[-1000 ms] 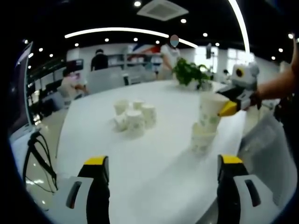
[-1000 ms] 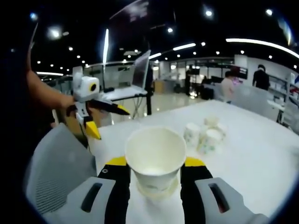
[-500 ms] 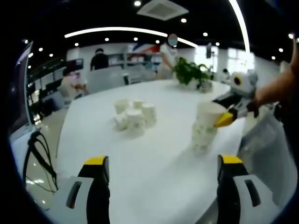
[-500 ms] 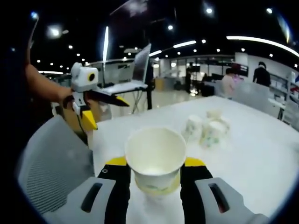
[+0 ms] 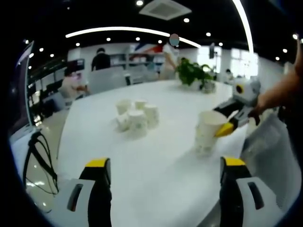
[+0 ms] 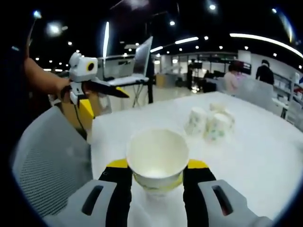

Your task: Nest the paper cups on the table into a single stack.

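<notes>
A white paper cup with a green print sits between the jaws of my right gripper, which is shut on it. In the left gripper view this cup is pushed down into another cup standing on the white table, with the right gripper reaching in from the right. Several more paper cups stand and lie in a cluster farther back, and the same cluster shows in the right gripper view. My left gripper hangs open over the table's near edge, and the left gripper shows with its jaws spread.
A grey mesh chair stands close to the table edge beside the stack. A potted plant sits at the table's far end. A laptop rests on a stand beyond the table. People sit and stand in the office behind.
My right gripper has moved down with its cup, which was raised above the lower cup and now sits deep inside it. The left gripper has stayed open and still.
</notes>
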Available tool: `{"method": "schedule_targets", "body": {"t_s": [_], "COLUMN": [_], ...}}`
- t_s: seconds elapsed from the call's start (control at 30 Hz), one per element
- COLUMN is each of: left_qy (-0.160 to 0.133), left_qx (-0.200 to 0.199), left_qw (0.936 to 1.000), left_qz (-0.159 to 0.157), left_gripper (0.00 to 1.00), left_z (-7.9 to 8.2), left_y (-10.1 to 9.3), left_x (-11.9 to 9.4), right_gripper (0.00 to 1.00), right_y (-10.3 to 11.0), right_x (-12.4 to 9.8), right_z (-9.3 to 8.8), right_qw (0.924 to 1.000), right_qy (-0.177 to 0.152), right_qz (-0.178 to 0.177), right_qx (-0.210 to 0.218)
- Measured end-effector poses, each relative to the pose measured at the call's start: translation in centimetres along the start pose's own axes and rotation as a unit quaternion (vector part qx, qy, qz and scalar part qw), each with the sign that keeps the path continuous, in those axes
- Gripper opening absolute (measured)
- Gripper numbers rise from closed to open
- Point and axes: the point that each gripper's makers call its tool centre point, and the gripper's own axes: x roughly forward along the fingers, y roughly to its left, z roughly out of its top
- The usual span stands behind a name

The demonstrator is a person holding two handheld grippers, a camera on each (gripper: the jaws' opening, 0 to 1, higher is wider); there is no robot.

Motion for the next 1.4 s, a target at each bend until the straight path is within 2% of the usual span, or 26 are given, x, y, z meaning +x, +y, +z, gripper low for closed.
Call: {"method": "schedule_targets", "body": {"t_s": [0.17, 0.27, 0.57, 0.9, 1.13, 1.23, 1.4], "left_qy": [0.0, -0.002, -0.004, -0.016, -0.02, -0.04, -0.033], "left_qx": [0.0, 0.0, 0.002, 0.001, -0.001, 0.002, 0.004], "left_qw": [1.0, 1.0, 1.0, 0.9998, 0.9998, 0.9991, 0.9993], "left_qz": [0.0, 0.001, -0.002, -0.008, -0.009, -0.015, -0.018], "left_gripper": [0.95, 0.95, 0.96, 0.99, 0.99, 0.99, 0.99], "left_z": [0.1, 0.2, 0.3, 1.1, 1.2, 1.6, 1.5], "left_y": [0.0, 0.1, -0.1, -0.1, 0.1, -0.1, -0.1], "left_x": [0.0, 0.0, 0.2, 0.5, 0.9, 1.2, 1.3], "right_gripper": [0.42, 0.48, 0.57, 0.63, 0.7, 0.73, 0.8], "right_y": [-0.1, -0.1, -0.4, -2.5, -4.8, -5.9, -7.1], "right_x": [0.0, -0.2, -1.0, -2.9, -4.6, -5.3, -6.4], "right_z": [0.2, 0.4, 1.4, 2.9, 2.3, 1.6, 0.7], "right_qw": [1.0, 0.9999, 0.9998, 0.9992, 0.9977, 0.9965, 0.9953], "right_qy": [0.002, -0.002, -0.012, -0.026, -0.026, -0.03, -0.034], "right_qz": [-0.002, 0.001, 0.0, -0.026, -0.054, -0.067, -0.08], "right_qx": [0.002, 0.013, 0.017, 0.017, 0.03, 0.038, 0.044]}}
